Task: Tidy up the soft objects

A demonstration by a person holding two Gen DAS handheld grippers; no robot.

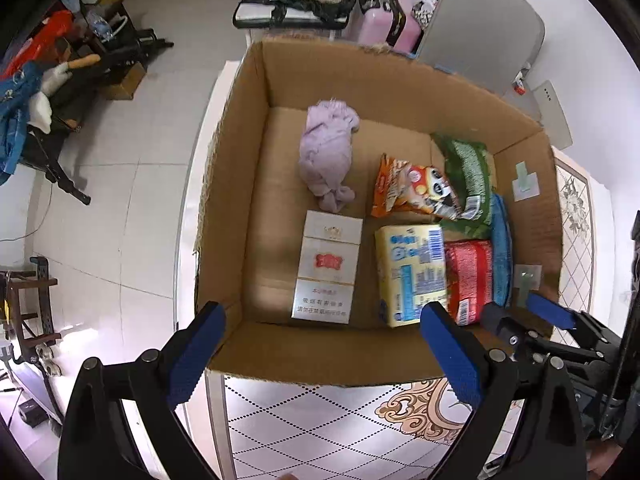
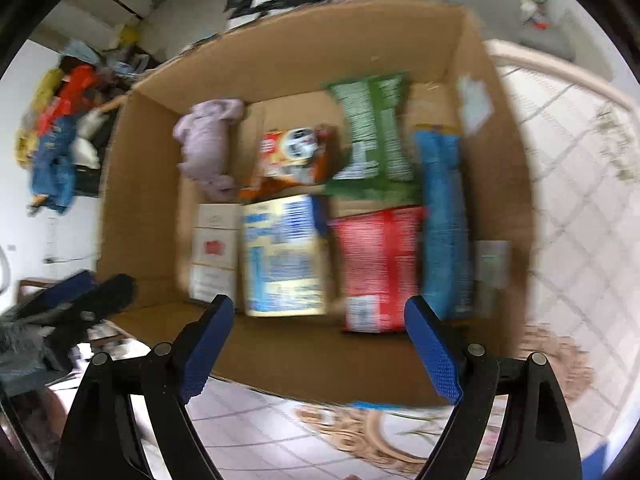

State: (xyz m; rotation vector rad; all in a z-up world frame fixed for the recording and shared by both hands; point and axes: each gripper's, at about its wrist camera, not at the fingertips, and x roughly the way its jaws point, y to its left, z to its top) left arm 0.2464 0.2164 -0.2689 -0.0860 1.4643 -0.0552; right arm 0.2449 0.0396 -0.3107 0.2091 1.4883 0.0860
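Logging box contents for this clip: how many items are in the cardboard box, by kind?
Snack packets: 4 (orange, green, red, blue)
Yellow pack: 1
Cigarette carton: 1
Lilac cloth bundle: 1
Total: 7 in the cardboard box

Box [image 1: 256, 168] sits on the table [image 1: 320, 432], all items inside it. Taking box centre as the dial: cloth bundle [image 1: 326, 154] at 11 o'clock, carton [image 1: 326, 268] at 7, just in front of the bundle. Snack bag [image 1: 412, 192] at 2 o'clock, overlapping the bag [image 1: 466, 176] behind it. Pack [image 1: 412, 274] at 5, wrapped packet [image 1: 468, 280] touching its right side. Chair [image 1: 480, 28] beyond the box at 1 o'clock.
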